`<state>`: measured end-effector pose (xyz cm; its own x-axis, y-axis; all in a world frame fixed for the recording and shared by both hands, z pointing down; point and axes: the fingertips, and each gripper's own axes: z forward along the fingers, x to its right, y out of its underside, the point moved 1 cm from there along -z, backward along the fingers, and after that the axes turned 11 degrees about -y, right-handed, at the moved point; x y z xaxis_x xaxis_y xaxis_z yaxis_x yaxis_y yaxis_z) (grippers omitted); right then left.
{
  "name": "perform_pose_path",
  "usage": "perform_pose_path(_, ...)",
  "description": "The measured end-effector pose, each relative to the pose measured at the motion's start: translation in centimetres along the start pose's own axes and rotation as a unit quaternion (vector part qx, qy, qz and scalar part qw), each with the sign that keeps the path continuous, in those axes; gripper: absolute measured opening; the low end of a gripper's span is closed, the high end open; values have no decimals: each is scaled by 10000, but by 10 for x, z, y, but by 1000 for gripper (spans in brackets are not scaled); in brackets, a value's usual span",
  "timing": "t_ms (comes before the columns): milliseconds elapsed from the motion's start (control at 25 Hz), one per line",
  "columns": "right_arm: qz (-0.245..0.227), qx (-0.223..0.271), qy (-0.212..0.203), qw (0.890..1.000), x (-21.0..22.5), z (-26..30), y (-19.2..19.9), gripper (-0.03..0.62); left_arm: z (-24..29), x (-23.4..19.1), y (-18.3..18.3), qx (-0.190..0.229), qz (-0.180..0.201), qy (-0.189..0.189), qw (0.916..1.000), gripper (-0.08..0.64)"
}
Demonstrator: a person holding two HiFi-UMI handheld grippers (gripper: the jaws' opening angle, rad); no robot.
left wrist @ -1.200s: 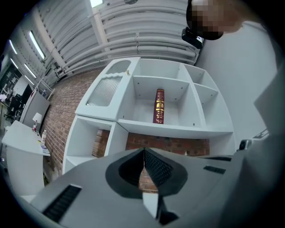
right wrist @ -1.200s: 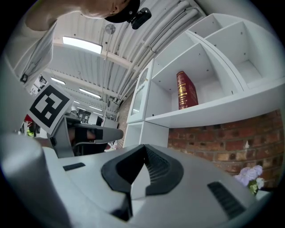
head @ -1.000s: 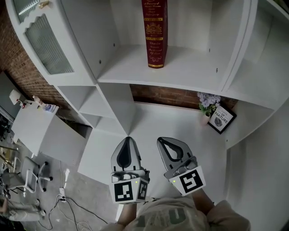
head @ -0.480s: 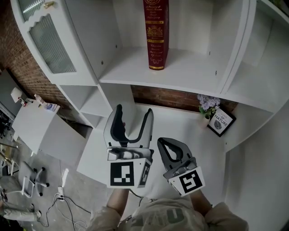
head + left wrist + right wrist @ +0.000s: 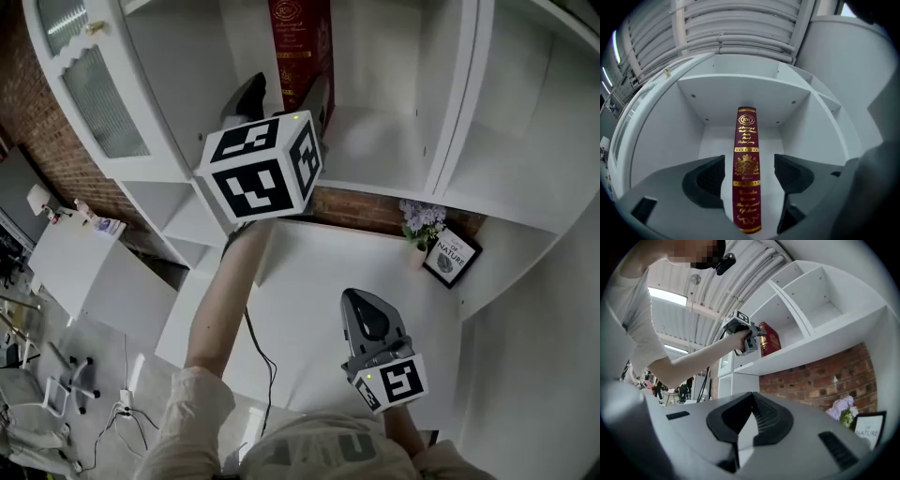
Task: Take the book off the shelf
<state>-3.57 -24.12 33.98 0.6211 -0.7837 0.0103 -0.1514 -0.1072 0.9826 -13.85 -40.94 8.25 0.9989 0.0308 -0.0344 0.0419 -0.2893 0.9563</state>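
Left gripper (image 5: 749, 177) fingers (image 5: 710, 180) are opening wide, with the upright book (image 5: 746, 154) on the shelf (image 5: 384, 141) dead between them, not gripped yet.

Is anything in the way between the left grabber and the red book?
No, nothing visible is. The red book stands alone on the shelf. The left gripper has its jaws opening on either side of the spine, not touching it.

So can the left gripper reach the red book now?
Probably yes. The left gripper is right at the red book, its opening jaws either side of the spine, not pressing yet.
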Motion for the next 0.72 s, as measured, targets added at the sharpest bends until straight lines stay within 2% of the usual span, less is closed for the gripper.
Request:
perform_pose_path(160,342,71,233,9991,16,-17,6,15,34,7,0,-97,283,-143,9995,321)
perform_pose_path(400,467,63,521,9975,37,-34,14,14,73,9,19,-597,102,-200,9980,319)
perform_pose_path(600,705,75,605,9956,47,-40,23,14,86,7,32,-732,414,-336,9959,318)
perform_pose_path(720,712,37,623,9955,49,-41,27,14,93,6,46,-1060,469,-283,9929,314)
